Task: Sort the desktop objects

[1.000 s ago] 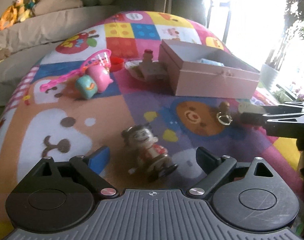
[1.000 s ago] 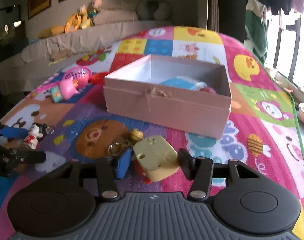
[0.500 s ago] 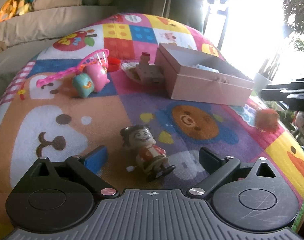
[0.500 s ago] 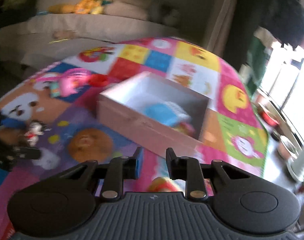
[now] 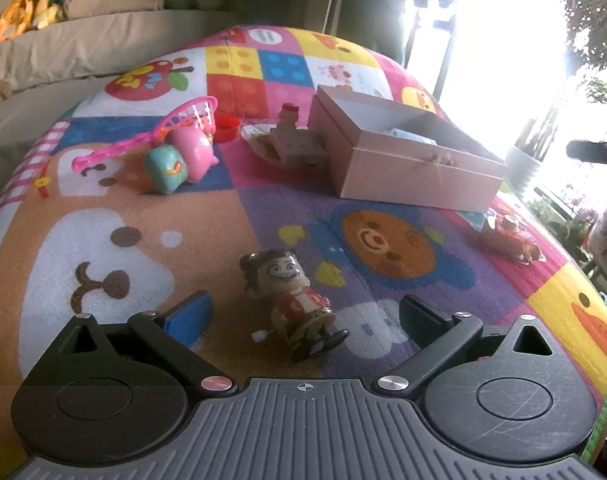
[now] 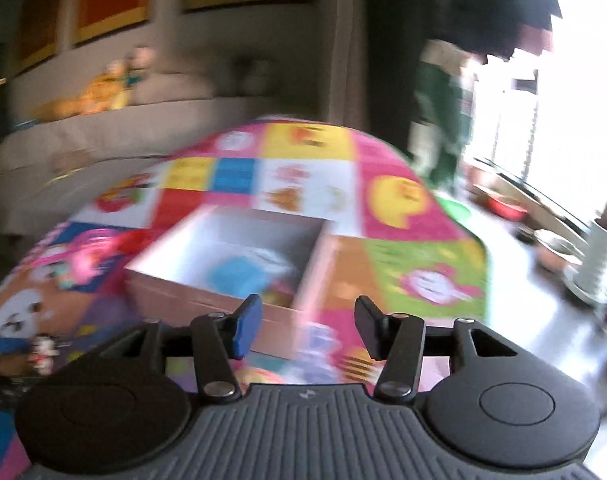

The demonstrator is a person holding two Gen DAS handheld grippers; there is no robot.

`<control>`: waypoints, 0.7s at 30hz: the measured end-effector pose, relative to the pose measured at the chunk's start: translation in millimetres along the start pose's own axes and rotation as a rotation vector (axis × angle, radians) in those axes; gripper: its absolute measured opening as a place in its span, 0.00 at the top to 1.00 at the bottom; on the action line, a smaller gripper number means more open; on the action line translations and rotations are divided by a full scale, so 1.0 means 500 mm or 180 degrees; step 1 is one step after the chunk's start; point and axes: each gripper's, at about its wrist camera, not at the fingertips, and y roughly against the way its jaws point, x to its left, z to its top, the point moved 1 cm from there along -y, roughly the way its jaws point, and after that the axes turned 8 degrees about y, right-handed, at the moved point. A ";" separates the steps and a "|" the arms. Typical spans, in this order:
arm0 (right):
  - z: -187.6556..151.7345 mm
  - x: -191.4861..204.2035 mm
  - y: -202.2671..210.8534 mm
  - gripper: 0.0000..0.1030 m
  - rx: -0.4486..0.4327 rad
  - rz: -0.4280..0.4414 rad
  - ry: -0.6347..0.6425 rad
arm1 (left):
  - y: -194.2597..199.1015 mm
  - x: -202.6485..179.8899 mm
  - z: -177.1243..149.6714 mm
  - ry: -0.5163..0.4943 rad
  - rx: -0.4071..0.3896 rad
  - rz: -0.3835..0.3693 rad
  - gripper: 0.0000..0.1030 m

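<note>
A wind-up doll figure (image 5: pixel 293 300) stands on the colourful play mat between the fingers of my left gripper (image 5: pixel 303 316), which is open and does not touch it. A pink open box (image 5: pixel 403 160) sits beyond it, with a blue item inside (image 6: pixel 239 276). My right gripper (image 6: pixel 307 326) is open and empty, raised above the near edge of the box (image 6: pixel 231 256); this view is blurred. A small reddish toy (image 5: pixel 509 238) lies on the mat right of the box.
On the mat's left lie a pink net toy (image 5: pixel 171 128), a pink and teal toy (image 5: pixel 179 160) and a red cap (image 5: pixel 227 128). A brown block toy (image 5: pixel 295 144) sits against the box. A sofa with plush toys (image 5: pixel 35 12) stands behind.
My right gripper closed on the yellow toy, lifted away from the mat and rose above the box, then opened and is empty. The left gripper stayed around the doll.
</note>
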 end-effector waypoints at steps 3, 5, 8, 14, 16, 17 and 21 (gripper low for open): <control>-0.034 -0.025 -0.002 0.44 0.0127 -0.0054 -0.0144 | 0.000 -0.002 -0.001 -0.0025 0.0009 0.0024 0.00; -0.055 -0.015 -0.014 0.44 0.0209 0.0048 -0.0143 | -0.001 -0.006 -0.001 -0.0044 0.0017 0.0043 0.00; -0.081 0.020 -0.041 0.37 0.0323 0.0279 -0.0106 | -0.004 -0.011 -0.002 -0.0081 0.0028 0.0078 0.00; -0.092 0.079 -0.122 0.18 0.0597 0.0410 -0.0257 | -0.006 -0.015 -0.002 -0.0124 0.0042 0.0116 0.00; -0.094 0.089 -0.153 0.17 0.0659 0.0583 -0.0347 | -0.006 -0.014 -0.002 -0.0118 0.0041 0.0110 0.00; -0.094 0.096 -0.163 0.17 0.0631 0.0678 -0.0353 | -0.006 -0.015 -0.002 -0.0117 0.0041 0.0109 0.00; -0.084 0.162 -0.155 0.17 0.0390 0.1375 0.0108 | -0.007 -0.015 -0.002 -0.0113 0.0043 0.0104 0.00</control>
